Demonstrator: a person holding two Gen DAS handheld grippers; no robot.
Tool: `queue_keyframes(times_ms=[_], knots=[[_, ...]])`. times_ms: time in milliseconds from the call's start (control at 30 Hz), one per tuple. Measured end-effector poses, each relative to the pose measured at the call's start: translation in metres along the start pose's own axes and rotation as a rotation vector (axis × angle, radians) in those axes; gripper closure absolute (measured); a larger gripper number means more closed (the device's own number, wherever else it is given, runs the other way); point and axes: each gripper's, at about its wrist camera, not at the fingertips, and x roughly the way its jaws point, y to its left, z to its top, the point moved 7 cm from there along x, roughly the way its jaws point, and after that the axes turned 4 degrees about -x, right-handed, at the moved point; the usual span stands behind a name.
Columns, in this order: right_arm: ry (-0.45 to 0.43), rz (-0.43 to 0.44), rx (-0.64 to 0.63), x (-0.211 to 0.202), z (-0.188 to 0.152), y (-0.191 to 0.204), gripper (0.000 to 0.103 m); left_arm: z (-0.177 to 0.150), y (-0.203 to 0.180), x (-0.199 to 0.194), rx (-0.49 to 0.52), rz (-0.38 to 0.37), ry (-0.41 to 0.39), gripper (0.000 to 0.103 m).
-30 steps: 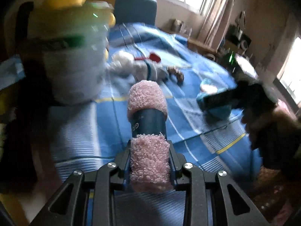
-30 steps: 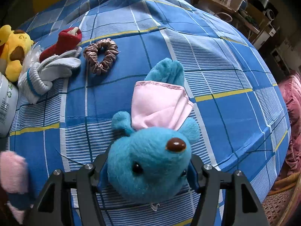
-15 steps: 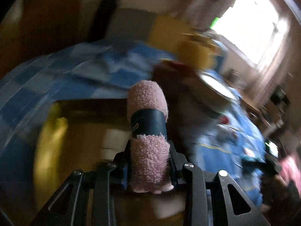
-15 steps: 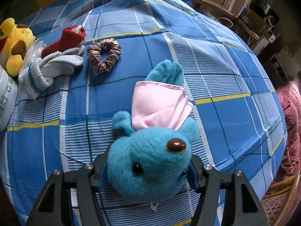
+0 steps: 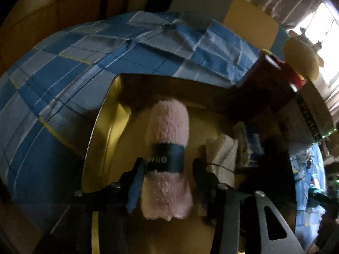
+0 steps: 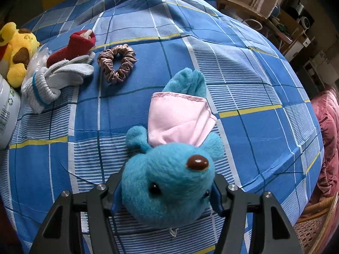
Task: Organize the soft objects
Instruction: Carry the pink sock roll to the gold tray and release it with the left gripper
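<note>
My left gripper (image 5: 168, 182) is over an open yellow-brown box (image 5: 101, 131) on the bed. A rolled pink towel with a dark band (image 5: 168, 158) sits between its fingers, which stand slightly apart from the roll. A folded white cloth (image 5: 222, 154) lies in the box to the right. My right gripper (image 6: 168, 192) is shut on the head of a teal plush animal with a pink skirt (image 6: 169, 186), above the blue plaid bedspread (image 6: 243, 84).
On the bed in the right wrist view lie a pink-brown scrunchie (image 6: 117, 63), grey gloves (image 6: 57, 78), a red sock (image 6: 72, 46), a yellow plush (image 6: 17, 50) and a white container (image 6: 6, 114). A wicker chair (image 6: 313, 222) stands at right.
My left gripper swung from the bed centre to over the box with the pink roll, and its fingers have spread a little. My right gripper has barely moved with the teal plush.
</note>
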Motion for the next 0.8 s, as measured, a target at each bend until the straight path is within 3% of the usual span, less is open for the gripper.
queue_keyframes(times_ms=[33, 167, 433, 600, 700, 800], knots=[[-0.001, 0.007, 0.014, 0.000, 0.001, -0.002, 0.042, 0.001, -0.001, -0.003, 0.008, 0.005, -0.012, 0.038], [-0.021, 0.042, 0.051, -0.013, 0.020, -0.010, 0.044, 0.004, -0.006, -0.013, 0.042, 0.000, -0.047, 0.034], [-0.220, 0.066, -0.026, -0.105, 0.139, 0.024, 0.044, 0.000, -0.014, -0.046, 0.085, -0.007, -0.131, 0.026], [-0.343, 0.037, -0.168, -0.167, 0.229, 0.105, 0.044, -0.004, -0.016, -0.064, 0.107, -0.019, -0.162, 0.023], [-0.449, 0.060, -0.264, -0.213, 0.264, 0.171, 0.044, -0.006, -0.013, -0.072, 0.110, -0.020, -0.172, 0.023], [-0.554, 0.124, -0.371, -0.257, 0.273, 0.237, 0.044, -0.004, -0.004, -0.079, 0.080, -0.021, -0.185, 0.023]])
